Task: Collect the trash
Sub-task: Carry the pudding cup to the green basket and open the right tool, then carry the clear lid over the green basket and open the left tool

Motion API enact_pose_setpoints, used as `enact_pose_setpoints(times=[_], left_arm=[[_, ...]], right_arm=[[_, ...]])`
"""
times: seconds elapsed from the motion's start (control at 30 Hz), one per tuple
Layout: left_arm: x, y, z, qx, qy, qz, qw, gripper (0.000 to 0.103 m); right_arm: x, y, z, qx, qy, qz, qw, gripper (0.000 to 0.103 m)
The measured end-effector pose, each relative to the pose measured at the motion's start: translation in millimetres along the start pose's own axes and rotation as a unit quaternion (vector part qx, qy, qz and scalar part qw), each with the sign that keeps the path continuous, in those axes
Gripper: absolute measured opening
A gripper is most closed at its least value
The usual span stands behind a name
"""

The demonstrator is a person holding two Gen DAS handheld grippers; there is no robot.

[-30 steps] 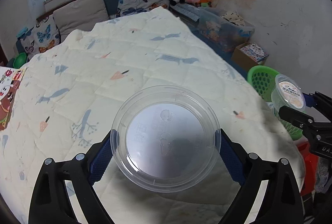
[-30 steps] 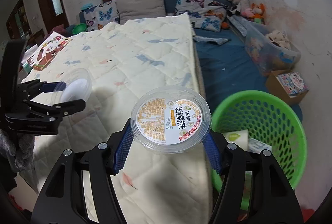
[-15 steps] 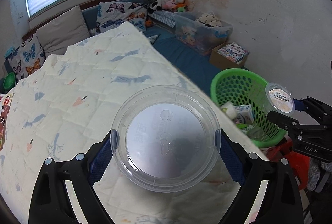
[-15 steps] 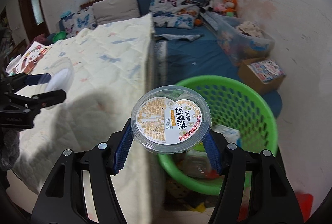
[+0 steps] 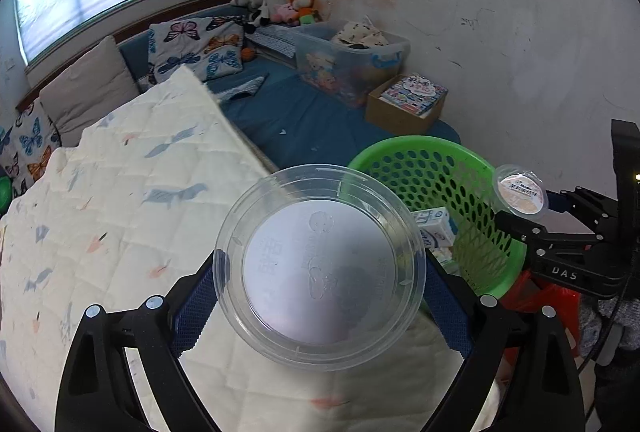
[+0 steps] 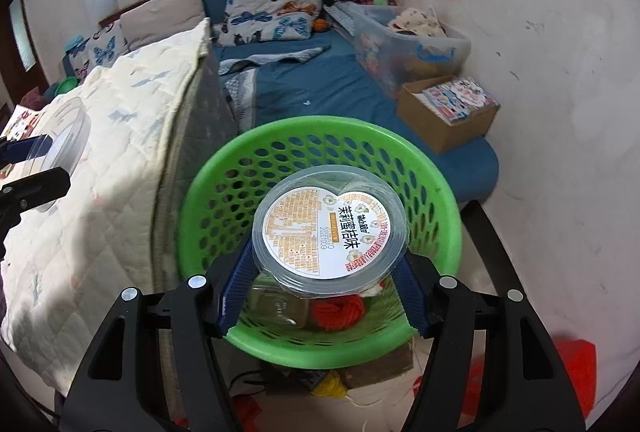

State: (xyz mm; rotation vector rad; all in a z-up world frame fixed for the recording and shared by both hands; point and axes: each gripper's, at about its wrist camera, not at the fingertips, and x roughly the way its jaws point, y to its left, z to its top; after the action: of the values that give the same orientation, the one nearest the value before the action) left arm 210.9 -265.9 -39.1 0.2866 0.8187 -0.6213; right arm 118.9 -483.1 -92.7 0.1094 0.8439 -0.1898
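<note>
The right gripper [image 6: 328, 264], its jaws just easing apart around the labelled tub [image 6: 330, 234], hangs over the green basket [image 6: 320, 348]: the drop is underway. The left gripper [image 5: 320, 296] pinches a clear lid [image 5: 318, 266] beside the basket; it goes next.

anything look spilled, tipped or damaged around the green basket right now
Nothing stands out. The green basket stands upright with trash inside and nothing spilled over its rim. The labelled tub sits level between the right hand-held gripper pads, above the basket. The clear lid in the left hand-held gripper looks intact.
</note>
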Motion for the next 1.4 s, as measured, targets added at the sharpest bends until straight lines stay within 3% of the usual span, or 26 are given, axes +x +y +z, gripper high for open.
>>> enact_pose_setpoints(times=[0.17, 0.93, 1.4], left_arm=[[7.5, -16.9, 8.2, 0.011, 0.002, -0.007, 0.9999, 0.090], [42.1, -76.1, 35.1, 0.032, 0.017, -0.037, 0.9987, 0.090], [37.4, -71.8, 32.5, 0.019, 0.013, -0.050, 0.9985, 0.093]], right_arm=[[-0.9, -10.0, -4.6, 0.008, -0.001, -0.006, 1.000, 0.074], [-35.5, -16.1, -11.8, 0.016, -0.035, 0.010, 0.999, 0.076], [-41.9, -11.9, -14.3, 0.020, -0.041, 0.019, 0.999, 0.076]])
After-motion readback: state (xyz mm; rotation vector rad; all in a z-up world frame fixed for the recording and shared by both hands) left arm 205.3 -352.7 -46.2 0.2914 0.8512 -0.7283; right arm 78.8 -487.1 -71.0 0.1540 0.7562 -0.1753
